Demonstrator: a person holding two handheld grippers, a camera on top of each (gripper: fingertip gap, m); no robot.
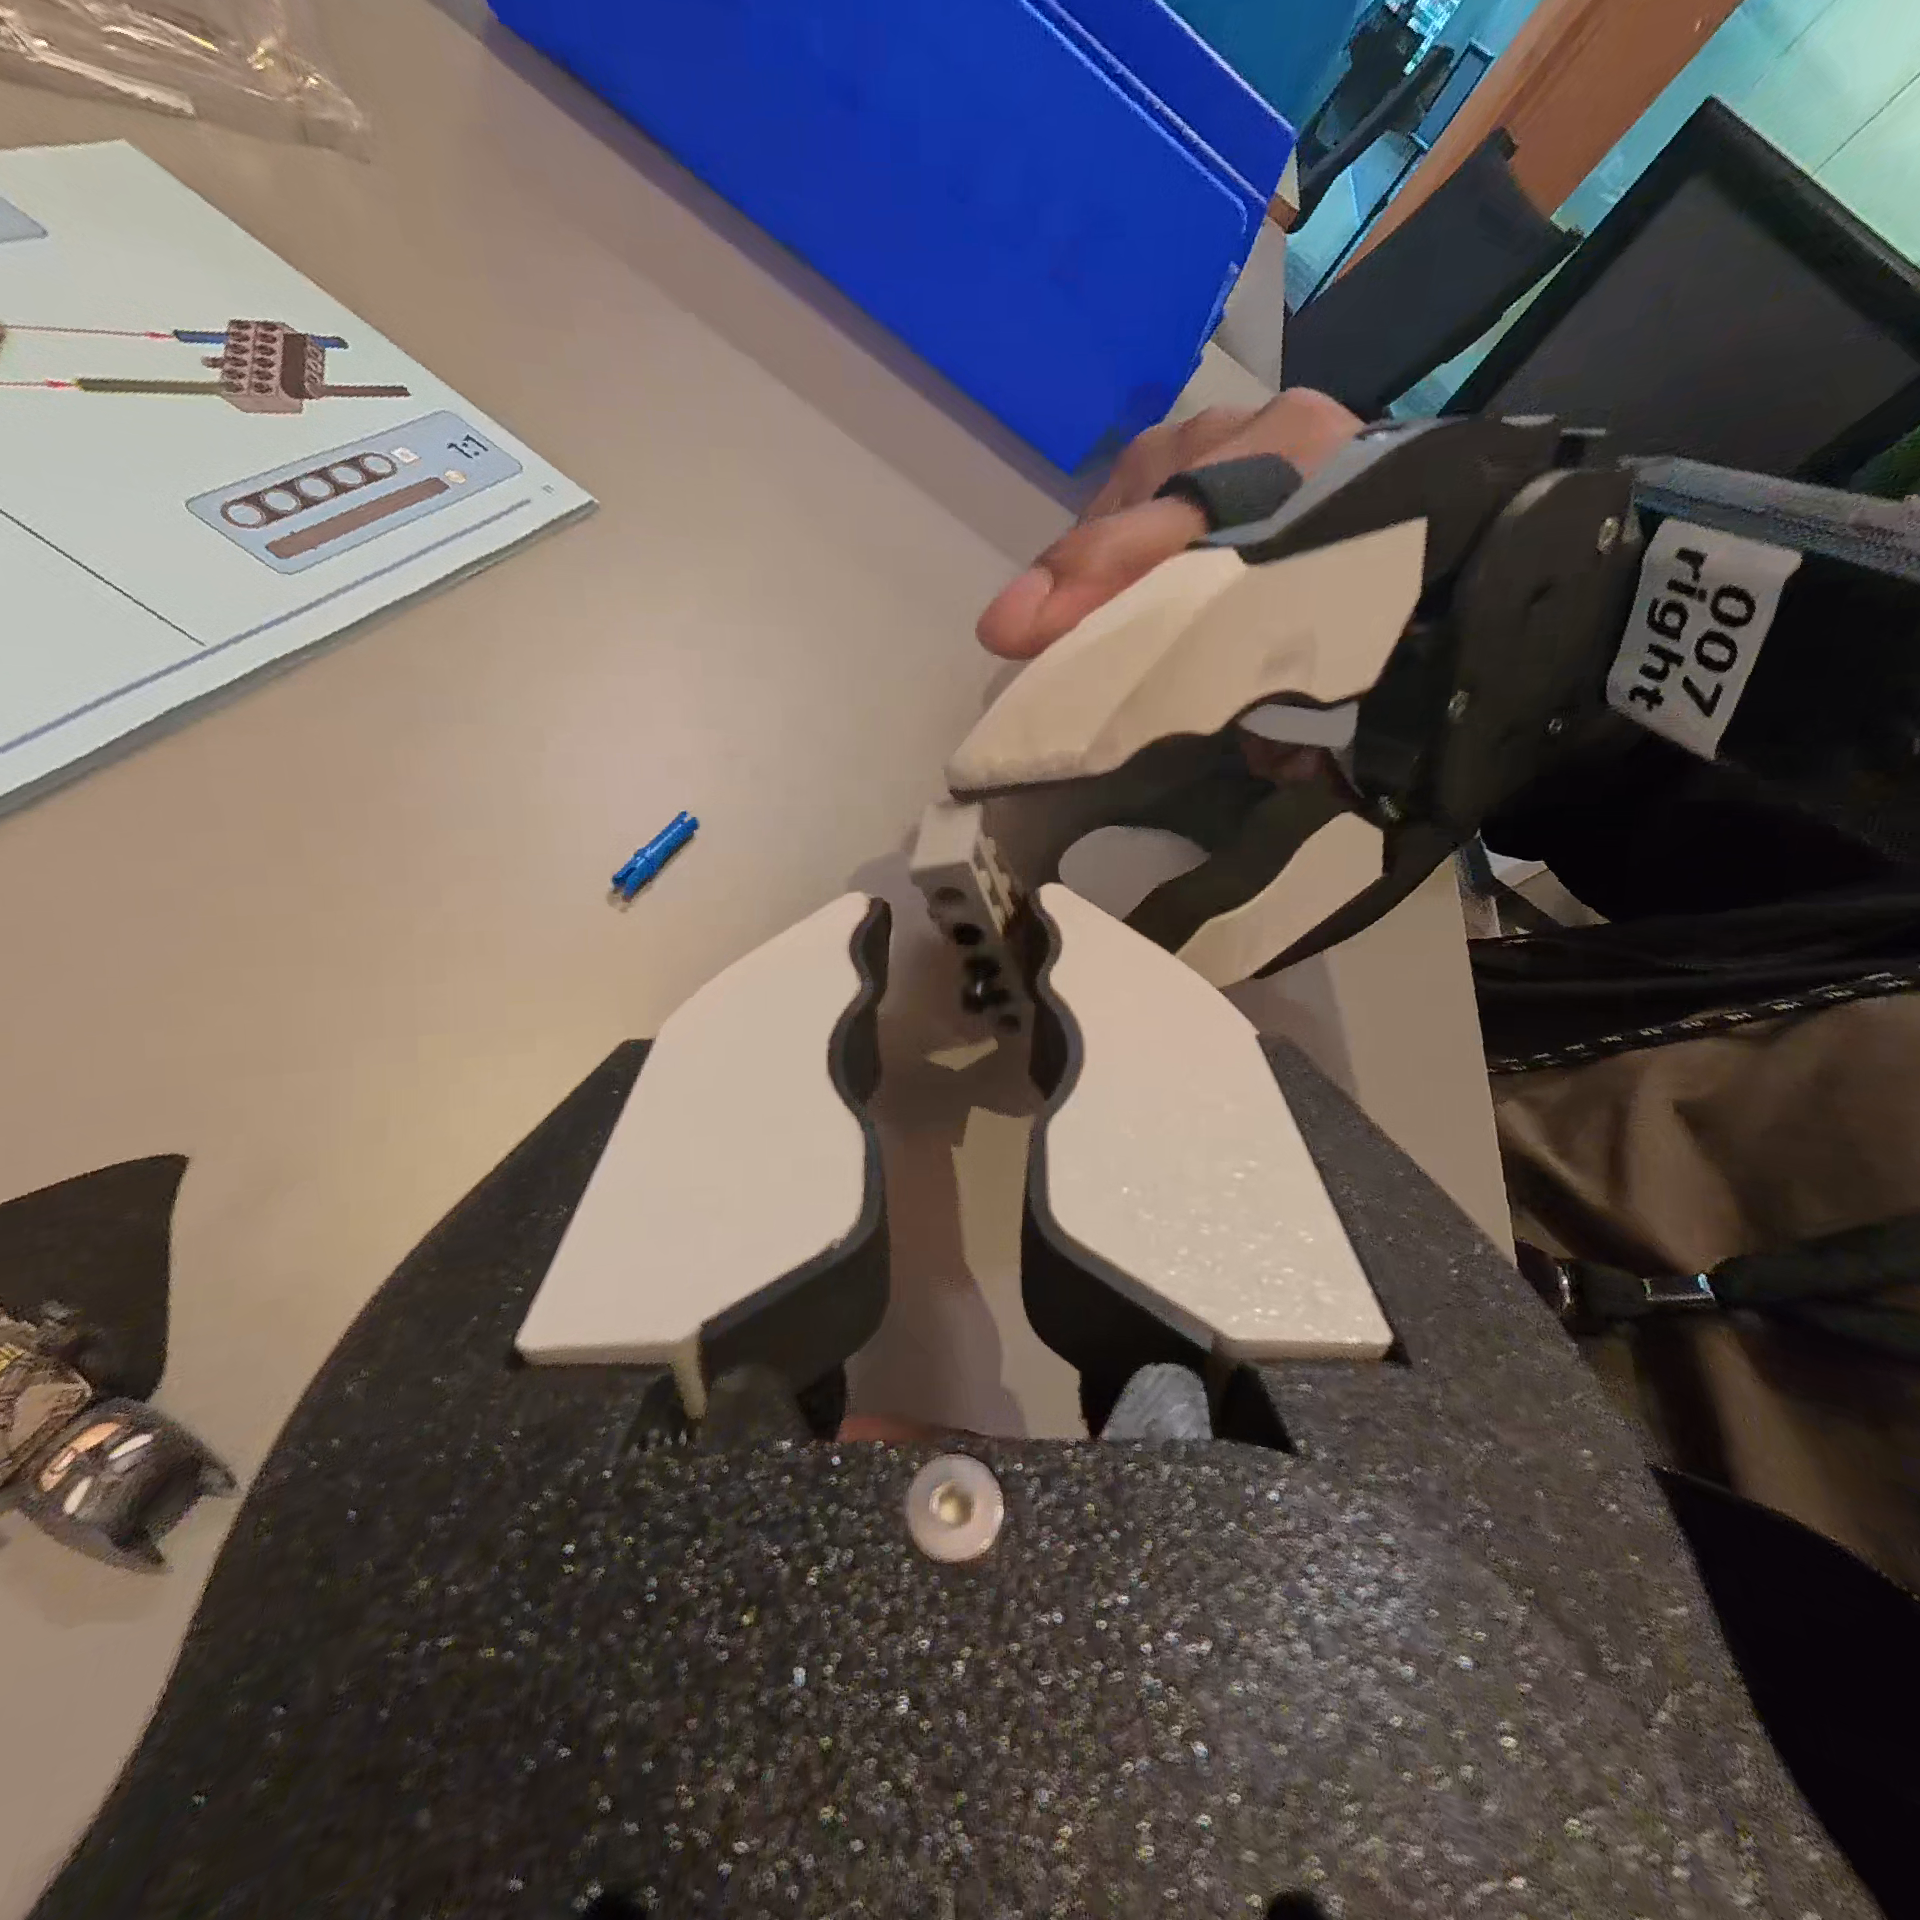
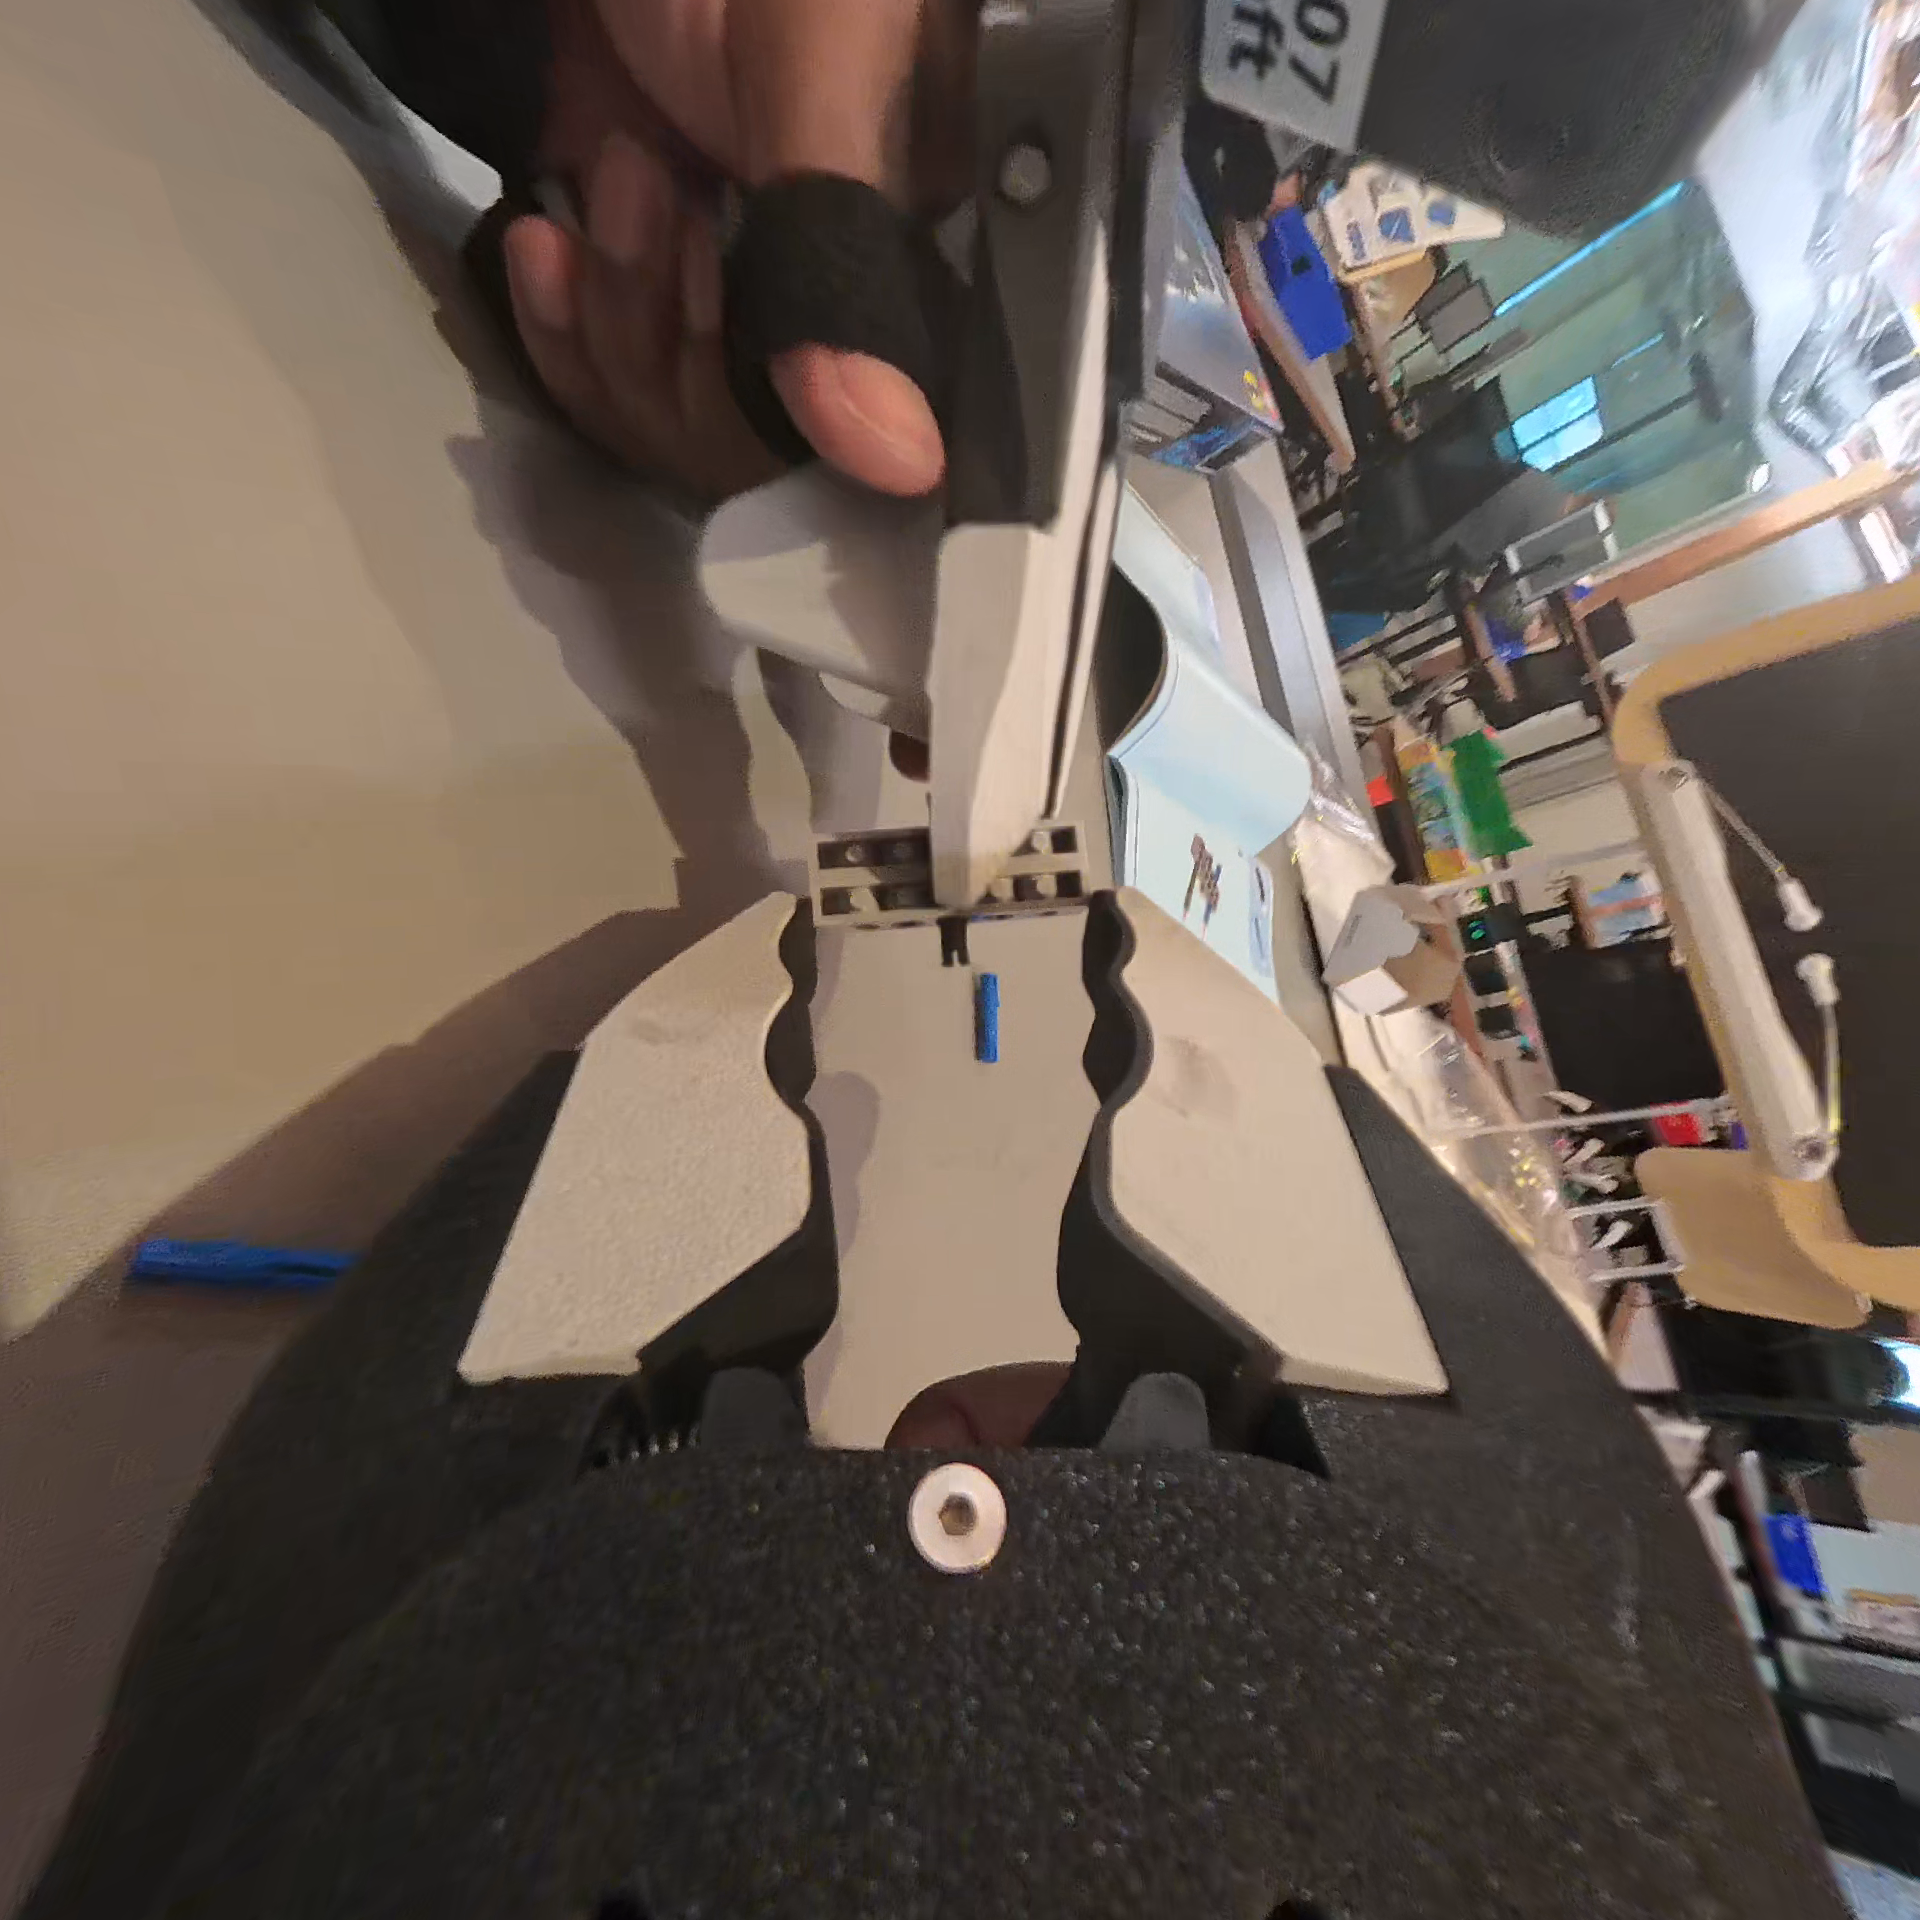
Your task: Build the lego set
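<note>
Left gripper (image 1: 956,925): jaws part-way open around the grey brick (image 1: 951,862); its right finger (image 1: 1081,935) lay against the brick and a clear gap showed at the other finger.
Right gripper (image 2: 951,914): gripped the brick (image 2: 868,878) by its two ends, which sat against the fingertips.
Brick position: held up off the bench (image 1: 727,623), crosswise between the two grippers, with a black pin (image 2: 951,940) sticking out of its side.
Bench, near: a blue pin (image 1: 655,854) lay loose, just beyond the brick.
Bench, left edge: a dark toy figure (image 1: 62,1434).
Bench, farther: an open instruction booklet (image 1: 208,416).
Bench, rear: a blue bin (image 1: 935,208).
</note>
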